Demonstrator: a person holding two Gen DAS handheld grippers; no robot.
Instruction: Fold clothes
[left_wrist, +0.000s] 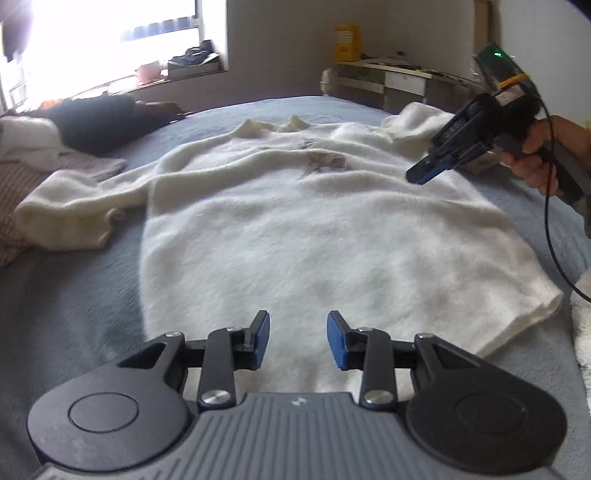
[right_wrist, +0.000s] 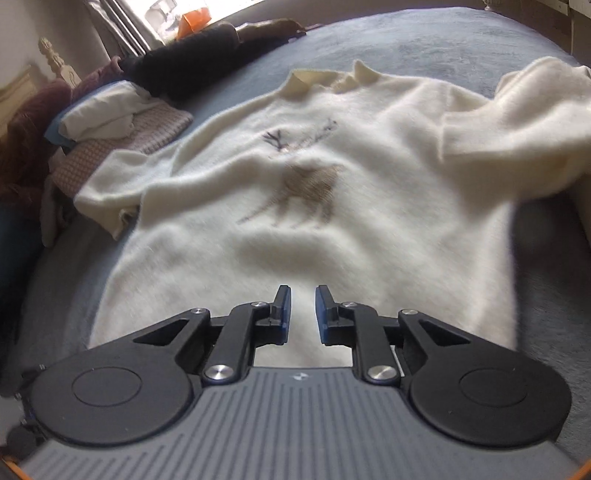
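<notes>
In the left wrist view, the upper left of the frame is washed out by a bright window (left_wrist: 110, 37), and the things on its sill are too small to name. Below it, at the left edge, a pile of other clothes (left_wrist: 55, 147) is partly cut off. A cream sweater (left_wrist: 295, 229) lies face up across the middle on a grey-blue bed (left_wrist: 74, 314), collar toward the top, hem toward the bottom. Its left sleeve (left_wrist: 74, 214) stretches toward the left edge; the deer motif (left_wrist: 325, 162) on the chest is blurred. At bottom centre, the left hand-held gripper (left_wrist: 297, 341) hovers over the hem with its blue pads spread apart and nothing between them. At the right edge, a person's hand (left_wrist: 532, 155) (only partly in frame) holds the right hand-held gripper (left_wrist: 424, 173) over the sweater's right side.

In the right wrist view, the clothes pile (right_wrist: 110, 122) sits at upper left, and a dark garment (right_wrist: 192, 62) runs behind it. The sweater (right_wrist: 295, 251) fills the centre, motion-blurred, its right sleeve (right_wrist: 517, 122) bunched at upper right. At bottom centre, the right hand-held gripper (right_wrist: 302, 314) shows a narrow gap between its pads, with no cloth pinched.
</notes>
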